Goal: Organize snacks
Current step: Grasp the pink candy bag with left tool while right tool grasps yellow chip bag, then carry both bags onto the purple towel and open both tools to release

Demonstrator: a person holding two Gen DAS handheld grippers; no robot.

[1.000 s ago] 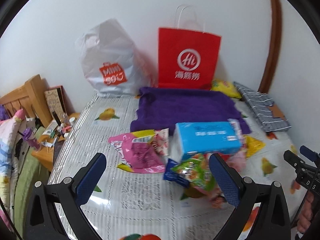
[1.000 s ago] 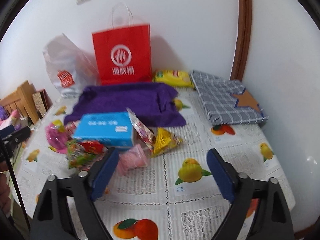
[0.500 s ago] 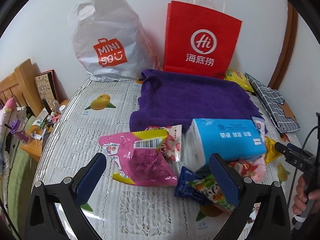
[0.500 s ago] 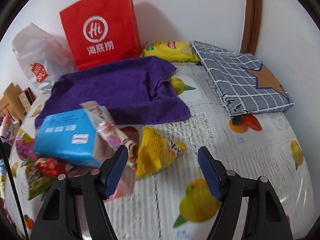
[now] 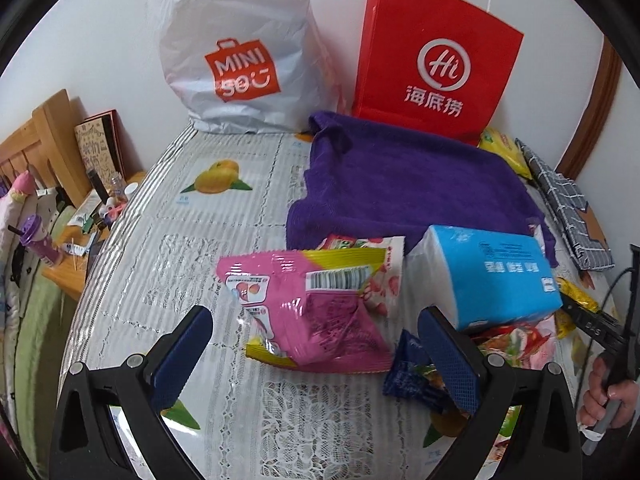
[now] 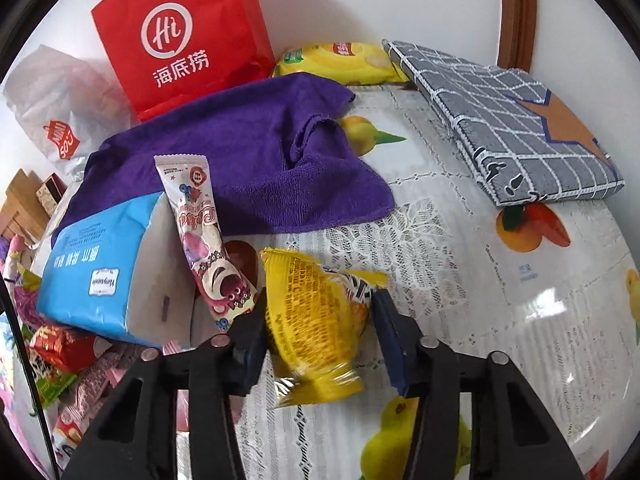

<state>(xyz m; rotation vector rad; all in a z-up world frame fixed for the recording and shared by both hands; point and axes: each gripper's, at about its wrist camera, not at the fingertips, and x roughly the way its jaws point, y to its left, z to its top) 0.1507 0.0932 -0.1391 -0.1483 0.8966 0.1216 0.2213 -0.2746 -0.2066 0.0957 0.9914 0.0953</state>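
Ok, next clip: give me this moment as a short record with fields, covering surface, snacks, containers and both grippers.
surface: fruit-print tablecloth
left gripper: jaws wide, nothing held, pink snack bag lies ahead between them
right gripper: jaws closing around yellow snack packet
beside it: strawberry-bear wrapper leaning on blue tissue pack
containers at wall: red paper bag, white plastic bag
other: purple towel, checked grey cloth

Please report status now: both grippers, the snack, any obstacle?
Left gripper open over pink snack bag. Right gripper closing around yellow snack packet. No obstacle seen.
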